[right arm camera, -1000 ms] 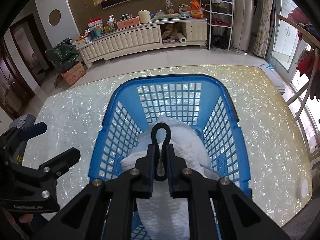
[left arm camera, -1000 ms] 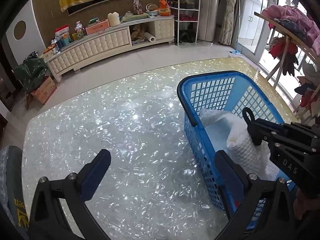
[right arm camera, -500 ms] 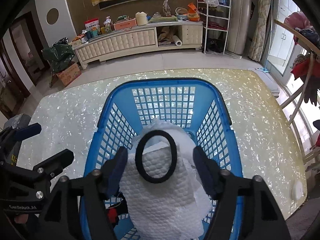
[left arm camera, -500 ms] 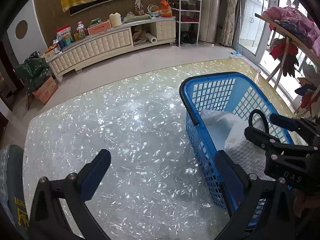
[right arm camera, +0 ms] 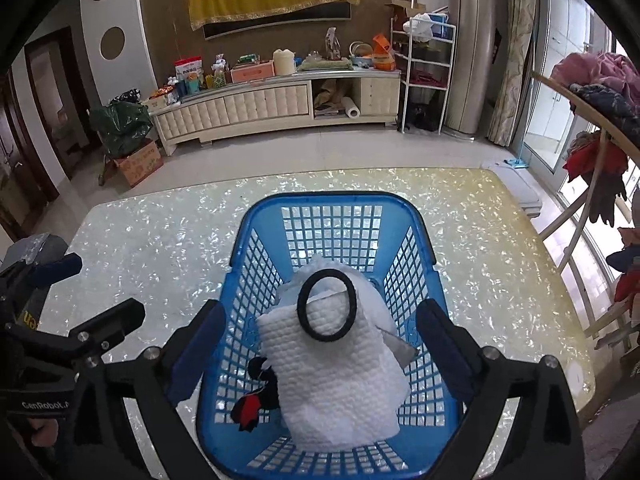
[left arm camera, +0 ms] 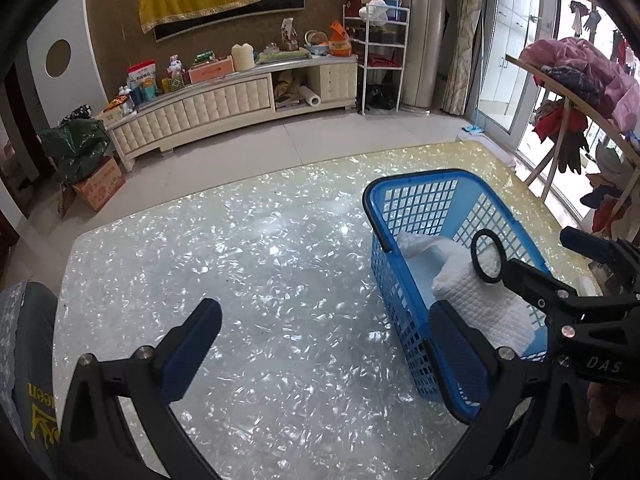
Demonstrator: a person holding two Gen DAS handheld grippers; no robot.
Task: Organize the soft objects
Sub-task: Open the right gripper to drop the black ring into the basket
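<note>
Right wrist view: we hold both the right gripper [right arm camera: 320, 340] and left gripper [left arm camera: 320, 344] released, hair tie [right arm camera: 327, 305] and white cloth [right arm camera: 332, 376] already in the basket [right arm camera: 332, 202], table [left arm camera: 240, 260] showing nothing left.

Red-black item [right arm camera: 256, 396] half under towel [right arm camera: 336, 368]

We see the right gripper [right arm camera: 320, 344], earlier clamped on the black hair tie [right arm camera: 327, 305], now spread wide, the tie lying on the white cloth [right arm camera: 340, 380].
</note>
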